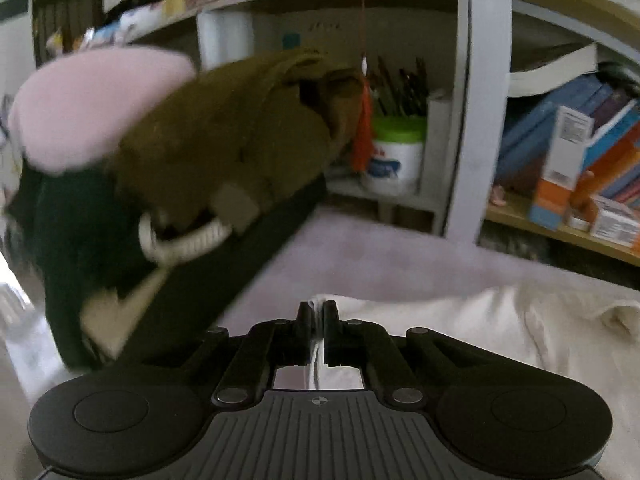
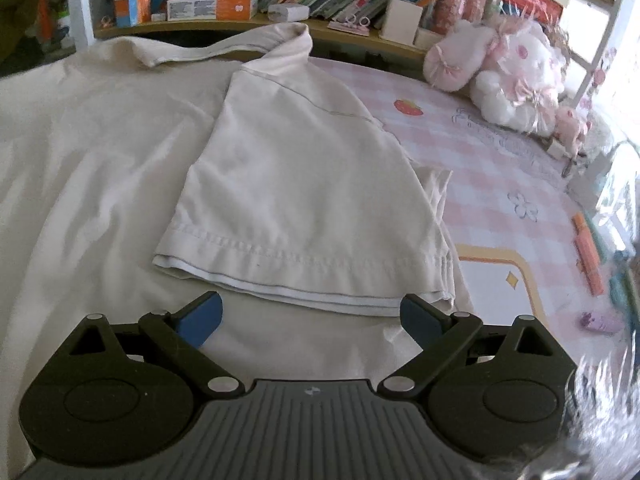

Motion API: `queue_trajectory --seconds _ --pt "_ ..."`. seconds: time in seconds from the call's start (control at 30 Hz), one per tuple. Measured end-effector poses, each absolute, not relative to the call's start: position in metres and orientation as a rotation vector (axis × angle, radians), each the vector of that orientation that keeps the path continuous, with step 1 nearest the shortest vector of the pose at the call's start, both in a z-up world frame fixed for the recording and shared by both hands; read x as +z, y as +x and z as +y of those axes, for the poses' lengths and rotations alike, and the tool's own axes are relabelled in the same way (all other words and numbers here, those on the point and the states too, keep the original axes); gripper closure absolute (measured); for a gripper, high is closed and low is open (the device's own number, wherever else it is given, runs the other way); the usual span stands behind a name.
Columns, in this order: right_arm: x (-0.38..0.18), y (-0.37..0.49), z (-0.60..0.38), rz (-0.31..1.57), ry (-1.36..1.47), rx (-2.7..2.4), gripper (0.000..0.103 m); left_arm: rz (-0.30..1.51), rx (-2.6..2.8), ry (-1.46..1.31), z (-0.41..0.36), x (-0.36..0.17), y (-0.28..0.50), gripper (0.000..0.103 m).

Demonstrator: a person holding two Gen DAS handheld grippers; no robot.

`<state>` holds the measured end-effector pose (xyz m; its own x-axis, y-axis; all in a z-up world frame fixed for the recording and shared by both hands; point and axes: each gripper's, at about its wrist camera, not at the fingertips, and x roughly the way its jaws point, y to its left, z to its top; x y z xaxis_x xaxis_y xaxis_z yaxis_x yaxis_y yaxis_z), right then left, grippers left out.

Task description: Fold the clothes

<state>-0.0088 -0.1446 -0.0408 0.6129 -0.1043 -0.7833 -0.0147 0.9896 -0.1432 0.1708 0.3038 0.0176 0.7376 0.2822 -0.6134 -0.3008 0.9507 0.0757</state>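
Observation:
A cream shirt [image 2: 100, 160] lies spread over the bed, with one side folded over onto its body [image 2: 304, 184]. The stitched hem [image 2: 300, 284] of that folded part lies just ahead of my right gripper [image 2: 310, 316], which hovers open, its blue pads on either side of the hem and touching nothing. In the left wrist view the same cream shirt [image 1: 480, 328] stretches off to the right. My left gripper [image 1: 318, 308] is shut on an edge of it, and a thin strip of cloth shows pinched between the black fingers [image 1: 304, 320].
A blurred heap of brown, pink and black soft things [image 1: 224, 140] sits close on the left. Behind stand a grey shelf post [image 1: 476, 120], books [image 1: 580, 152] and a white tub [image 1: 396, 156]. Plush toys [image 2: 508, 76] and orange pens [image 2: 586, 256] lie on the pink checked sheet [image 2: 500, 168].

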Motion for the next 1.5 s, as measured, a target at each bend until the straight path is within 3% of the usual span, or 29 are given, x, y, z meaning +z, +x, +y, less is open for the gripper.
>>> queue_trajectory --seconds 0.23,0.6,0.8,0.93,1.0,1.1,1.2,1.33,1.5 --pt "-0.040 -0.008 -0.138 0.914 -0.158 -0.065 0.008 0.705 0.316 0.019 0.305 0.009 0.201 0.099" --pt "-0.041 0.007 -0.119 1.024 0.065 -0.103 0.007 0.698 0.324 0.044 0.313 0.017 0.239 0.099" --pt "-0.044 0.015 -0.085 1.002 0.014 -0.040 0.007 0.756 0.328 0.050 0.327 0.019 0.245 0.098" --pt "-0.046 0.018 -0.085 0.996 -0.003 -0.015 0.007 0.814 0.276 0.057 0.332 0.010 0.224 0.083" --pt "-0.043 0.017 -0.087 0.986 -0.029 -0.015 0.008 0.802 0.247 0.052 0.332 0.009 0.201 0.063" --pt "-0.037 0.012 -0.093 0.949 -0.076 -0.022 0.009 0.752 0.183 0.005 0.322 0.008 0.148 0.046" --pt "-0.028 0.001 -0.110 0.895 -0.113 -0.035 0.010 0.746 0.091 -0.035 0.299 0.004 0.092 0.045" --pt "-0.023 -0.009 -0.137 0.866 -0.150 -0.049 0.022 0.791 -0.009 -0.038 0.258 -0.005 0.025 0.045" --pt "-0.026 -0.018 -0.172 0.902 -0.160 -0.055 0.045 0.847 -0.048 -0.055 0.216 -0.017 -0.031 0.025"
